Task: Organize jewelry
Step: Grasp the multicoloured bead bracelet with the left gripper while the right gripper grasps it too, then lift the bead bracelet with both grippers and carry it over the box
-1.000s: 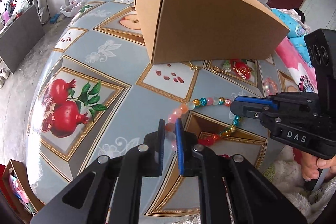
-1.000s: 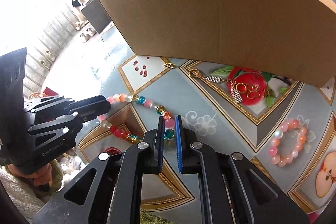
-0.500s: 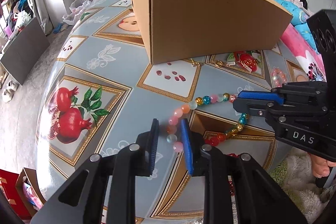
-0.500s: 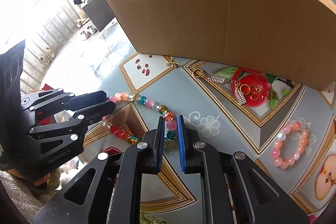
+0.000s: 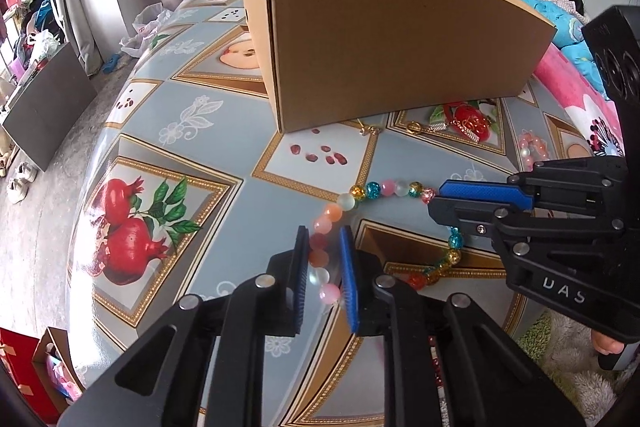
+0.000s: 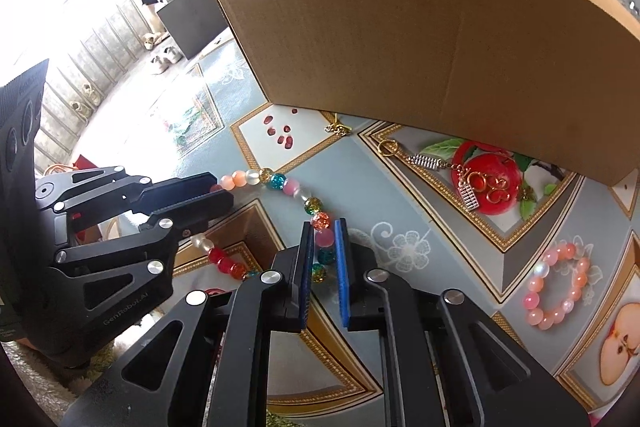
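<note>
We have one multicoloured bead necklace [image 5: 384, 189] lying as a loop at lower centre of both frames, on the fruit-print tablecloth [image 5: 192, 155]. Our left gripper [image 5: 325, 251] straddles its pink and white beads with a narrow gap between the fingers, which do not look clamped. Our right gripper [image 6: 323, 247] is narrowed around a pink bead on the opposite side and appears to grip it. Taking the loop at two sides probably lets us lift it untangled toward the one cardboard box [image 6: 420, 39] filling the upper frame.

We count three other pieces: one pink bead bracelet [image 6: 558, 291] at lower right, one gold keychain [image 6: 448, 167] beside the box's base, and one small gold trinket [image 6: 338, 128] touching its foot.
</note>
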{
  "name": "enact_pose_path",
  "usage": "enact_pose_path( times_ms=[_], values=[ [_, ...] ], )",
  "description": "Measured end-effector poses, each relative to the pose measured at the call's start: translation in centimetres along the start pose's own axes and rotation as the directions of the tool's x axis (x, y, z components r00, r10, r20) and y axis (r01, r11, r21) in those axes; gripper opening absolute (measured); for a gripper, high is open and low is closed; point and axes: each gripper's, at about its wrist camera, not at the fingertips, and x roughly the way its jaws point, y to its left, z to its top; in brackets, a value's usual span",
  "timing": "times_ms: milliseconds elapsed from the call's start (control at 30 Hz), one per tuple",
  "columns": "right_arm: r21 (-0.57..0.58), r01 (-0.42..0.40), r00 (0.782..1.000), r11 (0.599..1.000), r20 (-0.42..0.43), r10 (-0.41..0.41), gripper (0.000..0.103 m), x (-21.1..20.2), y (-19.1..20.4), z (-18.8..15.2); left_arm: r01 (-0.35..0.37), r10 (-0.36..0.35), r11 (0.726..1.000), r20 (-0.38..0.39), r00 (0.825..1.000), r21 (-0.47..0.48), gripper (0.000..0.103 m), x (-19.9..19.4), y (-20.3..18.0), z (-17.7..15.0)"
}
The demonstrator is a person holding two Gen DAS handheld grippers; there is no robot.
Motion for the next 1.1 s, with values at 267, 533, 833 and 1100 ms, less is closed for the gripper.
enact_pose_path(
  times_ms=[267, 533, 833, 1100],
  values=[
    [0.015, -0.007, 1.000, 1.000, 0.028, 0.007, 0.008, -0.2, -0.3, -0.3, 0.002, -0.002, 1.000, 0.012, 1.000, 0.001, 0.009, -0.1, -0.2, 0.2],
    [0.036, -0.024, 0.998, 0.999, 0.064, 0.021, 0.008, -1.5, -1.4, -1.1, -0.007, 0.006, 1.000, 0.060, 0.998, 0.023, 0.009, -1.6, -0.9, 0.6],
    [0.041, -0.040, 0.987, 0.998, 0.157, 0.033, 0.008, -4.1, -2.0, -1.4, -0.027, 0.019, 0.998, 0.145, 0.989, 0.057, 0.009, -4.9, -2.3, 1.4],
    [0.013, -0.032, 0.960, 0.999, 0.279, 0.027, 0.008, -8.2, -2.1, -1.3, -0.049, 0.024, 0.995, 0.255, 0.967, 0.091, 0.009, -9.3, -4.1, 2.8]
  ],
)
